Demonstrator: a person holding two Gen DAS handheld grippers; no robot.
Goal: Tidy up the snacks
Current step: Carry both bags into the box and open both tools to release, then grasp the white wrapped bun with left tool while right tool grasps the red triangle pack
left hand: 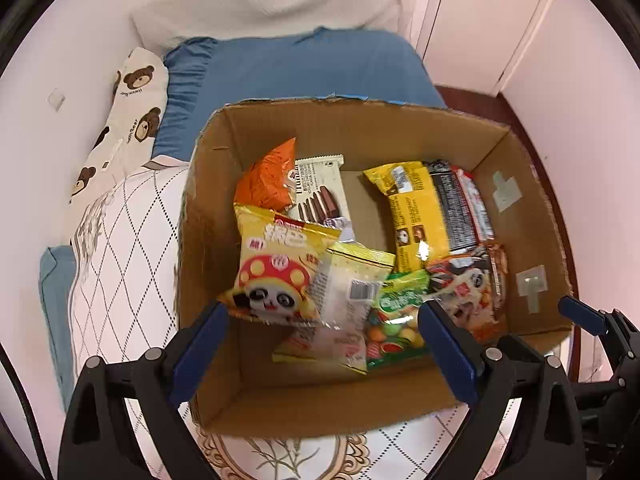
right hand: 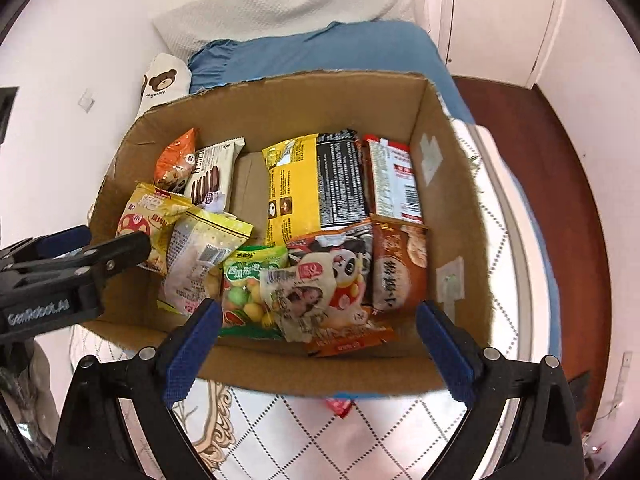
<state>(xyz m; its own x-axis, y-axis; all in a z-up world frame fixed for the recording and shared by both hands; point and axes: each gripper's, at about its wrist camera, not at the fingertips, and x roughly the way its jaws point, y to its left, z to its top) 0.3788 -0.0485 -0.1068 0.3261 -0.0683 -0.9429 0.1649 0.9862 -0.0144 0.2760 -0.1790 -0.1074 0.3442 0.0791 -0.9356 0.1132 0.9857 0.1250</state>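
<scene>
Left wrist view looks down into an open cardboard box (left hand: 256, 396) standing on a bed (left hand: 304, 68) with a quilted cover. The left hand-held gripper (left hand: 322, 314) hangs over the box, jaws spread wide, nothing between them. Snack packets lie inside: a mushroom-print bag (left hand: 276, 272), a green candy bag (left hand: 396, 320), a yellow packet (left hand: 416, 208) and an orange bag (left hand: 268, 178). From the right wrist view, the right hand-held gripper (right hand: 318, 312) is equally wide and empty above a panda packet (right hand: 320, 280).
</scene>
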